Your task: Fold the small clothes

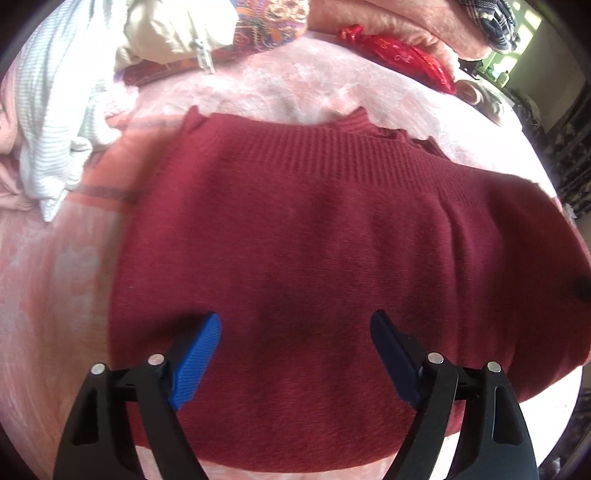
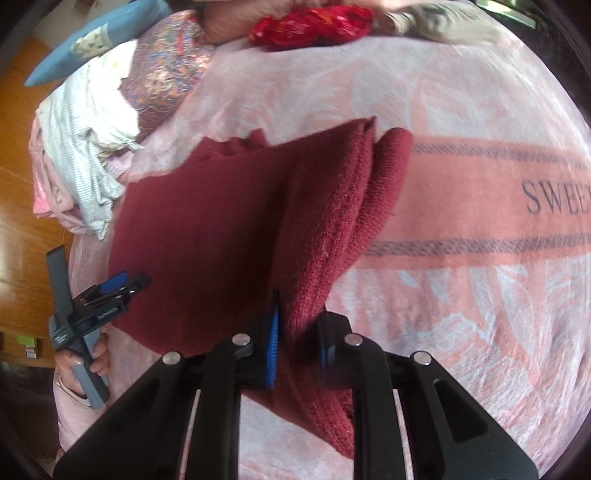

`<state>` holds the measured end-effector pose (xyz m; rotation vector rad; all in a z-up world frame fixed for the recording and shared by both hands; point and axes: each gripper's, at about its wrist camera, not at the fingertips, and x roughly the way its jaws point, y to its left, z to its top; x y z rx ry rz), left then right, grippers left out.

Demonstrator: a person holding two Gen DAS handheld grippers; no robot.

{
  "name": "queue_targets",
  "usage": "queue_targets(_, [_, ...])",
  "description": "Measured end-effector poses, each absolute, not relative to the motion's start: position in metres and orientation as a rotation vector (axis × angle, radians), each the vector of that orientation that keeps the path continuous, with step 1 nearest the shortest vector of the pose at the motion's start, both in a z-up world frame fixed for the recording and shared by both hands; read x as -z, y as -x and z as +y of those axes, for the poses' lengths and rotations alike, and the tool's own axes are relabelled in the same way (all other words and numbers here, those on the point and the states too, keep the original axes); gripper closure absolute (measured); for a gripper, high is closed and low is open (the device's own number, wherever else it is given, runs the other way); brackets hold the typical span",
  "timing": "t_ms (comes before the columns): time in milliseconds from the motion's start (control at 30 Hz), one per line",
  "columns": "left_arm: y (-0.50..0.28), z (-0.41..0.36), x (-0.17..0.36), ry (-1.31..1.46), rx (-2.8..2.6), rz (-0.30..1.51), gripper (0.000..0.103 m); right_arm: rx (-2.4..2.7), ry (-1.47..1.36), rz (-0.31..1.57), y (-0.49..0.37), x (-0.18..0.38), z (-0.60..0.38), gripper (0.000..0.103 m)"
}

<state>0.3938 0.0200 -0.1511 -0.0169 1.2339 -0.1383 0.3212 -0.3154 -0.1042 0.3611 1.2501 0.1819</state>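
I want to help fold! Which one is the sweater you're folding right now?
Look at the big pink blanket on the bed. In its middle lies the dark red knitted sweater, one edge pinched and lifted by the right gripper. The red bundle farther back is shiny and bright, and the pile of clothes beside it is white and striped, so the sweater is the only dark, fuzzy one.

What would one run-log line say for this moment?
right gripper: shut on red sweater, edge lifted | left gripper: open above sweater | surface: pink blanket
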Motion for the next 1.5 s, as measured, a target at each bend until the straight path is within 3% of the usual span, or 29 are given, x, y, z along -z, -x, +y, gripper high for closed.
queue_targets(300, [-0.395,0.053,0.159,0.069,0.158,1.249,0.02,-0.306,-0.255,1.25,-0.352,0.077,-0.221,0.092])
queue_targets(700, [-0.39,0.058,0.164,0.067,0.184,1.238,0.02,-0.314,-0.19,1.365,-0.374,0.129,-0.159,0.095])
queue_targets(800, [-0.39,0.056,0.165,0.051,0.182,1.235,0.019,-0.31,-0.194,1.395,-0.375,0.147,-0.156,0.093])
queue_targets(933, [-0.391,0.055,0.165,0.044,0.178,1.235,0.019,-0.345,-0.241,1.381,-0.372,0.151,-0.155,0.079])
queue_targets(1267, [-0.39,0.049,0.136,0.17,0.204,1.228,0.024,-0.367,-0.274,1.3,-0.348,0.106,-0.194,0.071])
queue_targets(1500, [-0.401,0.004,0.134,0.242,0.288,1.267,0.022,-0.277,-0.278,1.301,-0.337,0.116,-0.237,0.071])
